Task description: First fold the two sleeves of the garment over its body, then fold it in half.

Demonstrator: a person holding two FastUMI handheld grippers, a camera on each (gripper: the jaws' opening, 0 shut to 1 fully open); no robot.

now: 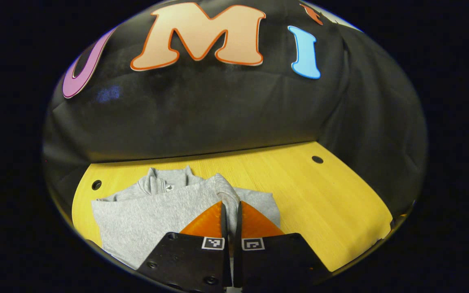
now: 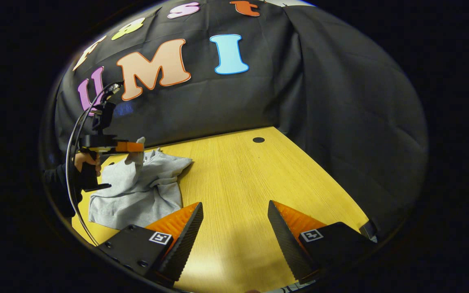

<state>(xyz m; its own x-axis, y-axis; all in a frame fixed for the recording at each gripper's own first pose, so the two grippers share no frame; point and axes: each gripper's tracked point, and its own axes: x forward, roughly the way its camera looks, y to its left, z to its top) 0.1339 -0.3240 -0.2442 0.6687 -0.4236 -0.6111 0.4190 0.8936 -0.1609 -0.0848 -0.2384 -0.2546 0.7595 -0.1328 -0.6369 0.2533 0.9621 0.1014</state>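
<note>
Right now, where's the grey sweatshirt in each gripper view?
Left gripper view: grey sweatshirt lies lower left on the yellow table, a fold pinched between the left gripper fingers.
Right gripper view: the sweatshirt sits at the far left, the left gripper lifting a fold.
Shared landmark: the dark round hole in the tabletop.

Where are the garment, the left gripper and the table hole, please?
Garment [image 1: 145, 215]: left gripper view, grey body panel.
Left gripper [image 2: 139, 147]: right gripper view, at its fingertips pinching cloth.
Hole [image 2: 258, 140]: right gripper view, its dark centre.
</note>
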